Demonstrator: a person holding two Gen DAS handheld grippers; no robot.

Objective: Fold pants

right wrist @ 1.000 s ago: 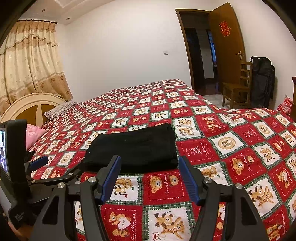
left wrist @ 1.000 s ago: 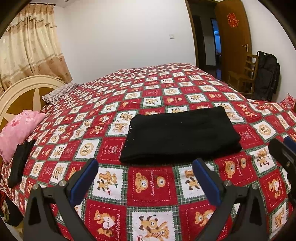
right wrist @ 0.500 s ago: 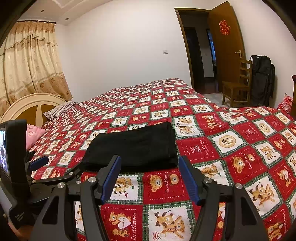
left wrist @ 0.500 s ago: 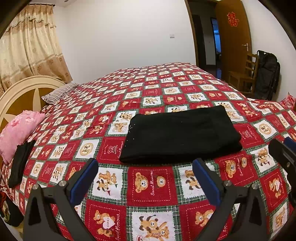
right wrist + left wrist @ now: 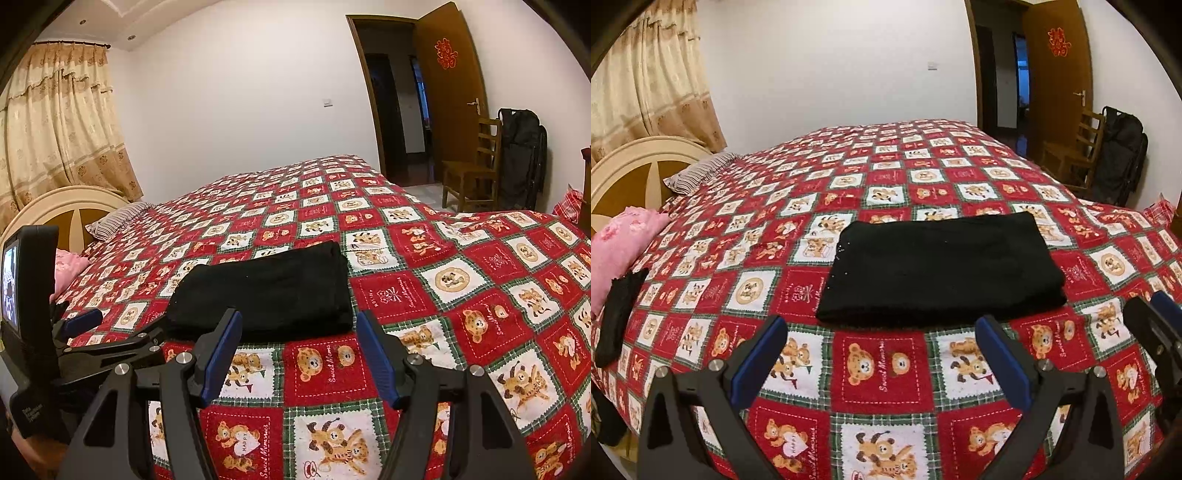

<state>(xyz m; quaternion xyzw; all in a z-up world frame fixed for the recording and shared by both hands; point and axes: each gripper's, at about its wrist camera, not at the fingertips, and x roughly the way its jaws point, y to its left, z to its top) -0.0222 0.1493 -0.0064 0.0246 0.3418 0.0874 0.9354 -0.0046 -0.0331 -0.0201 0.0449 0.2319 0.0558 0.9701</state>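
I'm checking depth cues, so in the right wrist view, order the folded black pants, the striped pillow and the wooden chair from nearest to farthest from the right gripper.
1. Folded black pants, on the bedspread just beyond the open right gripper.
2. Striped pillow, far left by the headboard.
3. Wooden chair, far right beside the door.

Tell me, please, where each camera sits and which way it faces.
Left wrist: on the left gripper, looking across the bed at the folded pants; its open fingers show, and the right gripper's tip at the right edge.
Right wrist: on the right gripper, same direction; its open fingers and the left gripper at left show.
Shared: pants, bed, door, chair, curtain.
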